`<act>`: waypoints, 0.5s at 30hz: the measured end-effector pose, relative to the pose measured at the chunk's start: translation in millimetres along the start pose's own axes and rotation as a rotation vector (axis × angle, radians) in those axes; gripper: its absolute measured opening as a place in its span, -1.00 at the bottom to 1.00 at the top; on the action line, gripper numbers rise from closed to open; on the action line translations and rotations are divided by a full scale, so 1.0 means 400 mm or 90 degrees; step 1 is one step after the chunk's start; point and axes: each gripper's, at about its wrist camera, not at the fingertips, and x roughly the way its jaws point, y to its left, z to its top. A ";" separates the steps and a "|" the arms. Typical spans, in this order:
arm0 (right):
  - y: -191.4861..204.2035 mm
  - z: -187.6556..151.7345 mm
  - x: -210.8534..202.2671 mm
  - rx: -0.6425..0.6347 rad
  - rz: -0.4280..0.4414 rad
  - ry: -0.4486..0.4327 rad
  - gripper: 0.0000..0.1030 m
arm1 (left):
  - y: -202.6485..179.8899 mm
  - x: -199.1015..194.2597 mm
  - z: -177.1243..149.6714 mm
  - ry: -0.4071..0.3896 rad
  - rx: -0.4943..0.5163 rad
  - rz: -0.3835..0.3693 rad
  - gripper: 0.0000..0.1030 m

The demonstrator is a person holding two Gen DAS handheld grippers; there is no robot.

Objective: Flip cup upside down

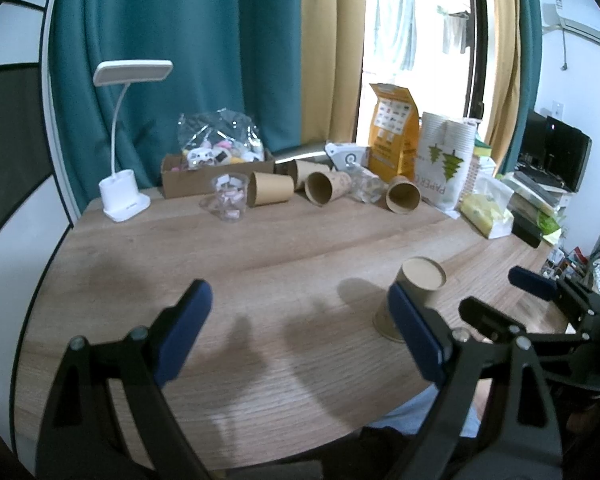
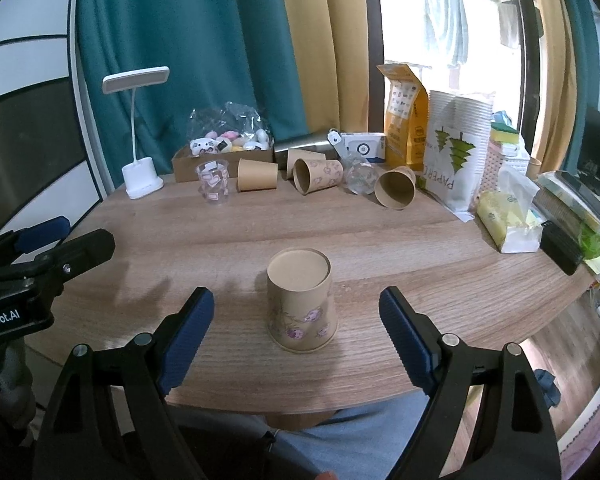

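A brown paper cup with a pink flower print (image 2: pixel 302 304) stands upside down, rim on the wooden table (image 2: pixel 260 228), base up. My right gripper (image 2: pixel 296 324) is open; the cup stands between and just beyond its blue fingertips, touching neither. In the left wrist view the same cup (image 1: pixel 418 284) shows partly behind my left gripper's right finger (image 1: pixel 414 332). My left gripper (image 1: pixel 296 328) is open and empty over bare table left of the cup. The right gripper (image 1: pixel 500 300) shows at the right edge of the left wrist view, the left gripper (image 2: pixel 54 244) at the left edge of the right wrist view.
Along the table's back lie several paper cups on their sides (image 2: pixel 316 176), a clear plastic cup (image 2: pixel 214 182), a white desk lamp (image 2: pixel 140 176), a cardboard box of small items (image 2: pixel 224 160), a yellow bag (image 2: pixel 406 120), a paper-cup pack (image 2: pixel 456 152) and tissues (image 2: pixel 508 220).
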 end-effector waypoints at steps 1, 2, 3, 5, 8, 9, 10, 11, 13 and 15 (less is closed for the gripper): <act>0.001 -0.001 0.000 0.000 0.000 0.000 0.69 | 0.000 0.000 0.000 0.000 0.000 0.000 0.77; 0.001 -0.001 0.000 0.000 0.000 0.000 0.69 | 0.000 0.000 0.000 0.000 0.000 0.000 0.77; 0.000 -0.001 0.000 0.000 0.000 0.000 0.69 | 0.000 0.000 0.000 0.000 0.000 0.000 0.77; 0.001 -0.002 0.000 0.000 0.000 0.000 0.69 | 0.001 0.001 0.000 0.001 0.000 0.000 0.77; 0.000 -0.001 0.000 -0.001 0.001 0.001 0.69 | 0.002 0.001 0.001 0.000 0.000 0.000 0.77; 0.000 -0.003 0.000 -0.001 0.001 0.002 0.69 | 0.003 0.002 0.001 0.000 -0.001 -0.001 0.77; 0.000 -0.002 0.002 -0.002 0.001 0.002 0.69 | 0.002 0.000 0.000 0.000 0.000 -0.001 0.77; 0.000 -0.002 0.002 -0.002 0.001 0.003 0.69 | 0.003 0.001 0.000 0.001 0.000 -0.001 0.77; 0.000 -0.002 0.002 -0.002 0.001 0.003 0.69 | 0.003 0.001 0.000 0.001 -0.001 -0.003 0.77; 0.001 -0.003 0.002 -0.001 0.002 0.004 0.69 | 0.000 0.002 0.000 0.002 0.001 -0.002 0.77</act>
